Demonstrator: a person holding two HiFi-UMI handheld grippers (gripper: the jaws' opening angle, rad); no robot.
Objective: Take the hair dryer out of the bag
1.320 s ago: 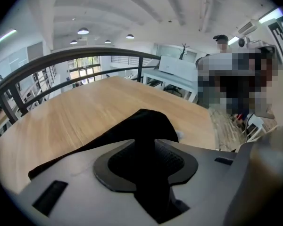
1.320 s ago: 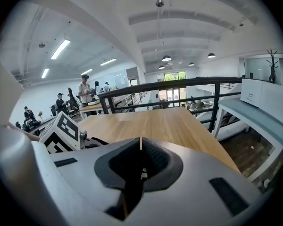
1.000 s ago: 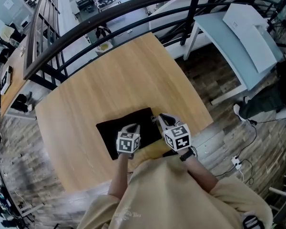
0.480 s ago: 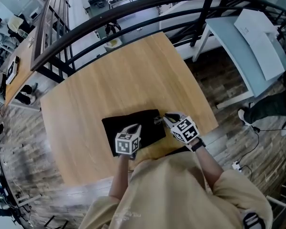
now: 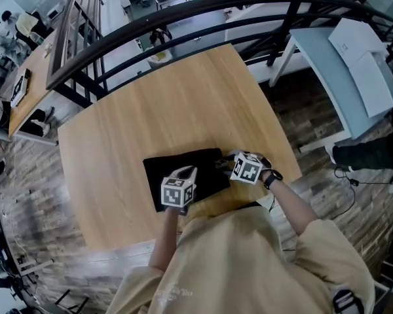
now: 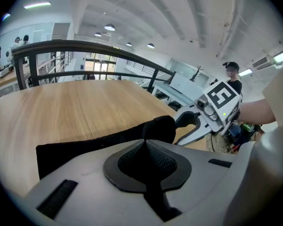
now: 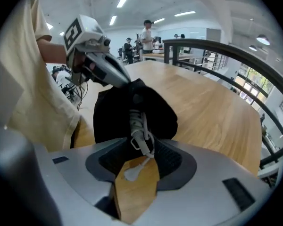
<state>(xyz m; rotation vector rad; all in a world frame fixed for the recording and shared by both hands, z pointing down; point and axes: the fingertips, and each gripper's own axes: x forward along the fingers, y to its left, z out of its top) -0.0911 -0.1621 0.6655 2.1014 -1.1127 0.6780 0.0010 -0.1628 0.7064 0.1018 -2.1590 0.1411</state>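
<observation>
A black fabric bag lies flat on the wooden table near its front edge. My left gripper is shut on the bag's near edge, the cloth pinched between its pads. At the bag's right end my right gripper points steeply down, its jaws having just been opening. A bundled white cord with its plug sticks out of the bag's mouth and lies between the open right jaws, untouched by the pads. The hair dryer's body is hidden inside the bag.
A black curved railing runs past the table's far side. A pale blue desk stands at the right, with cables on the plank floor beneath. The table's front edge is just behind both grippers. People stand far off in the room.
My right gripper has dropped and rolled, coming down at the bag's right end. The left gripper keeps its hold on the bag and has barely moved.
</observation>
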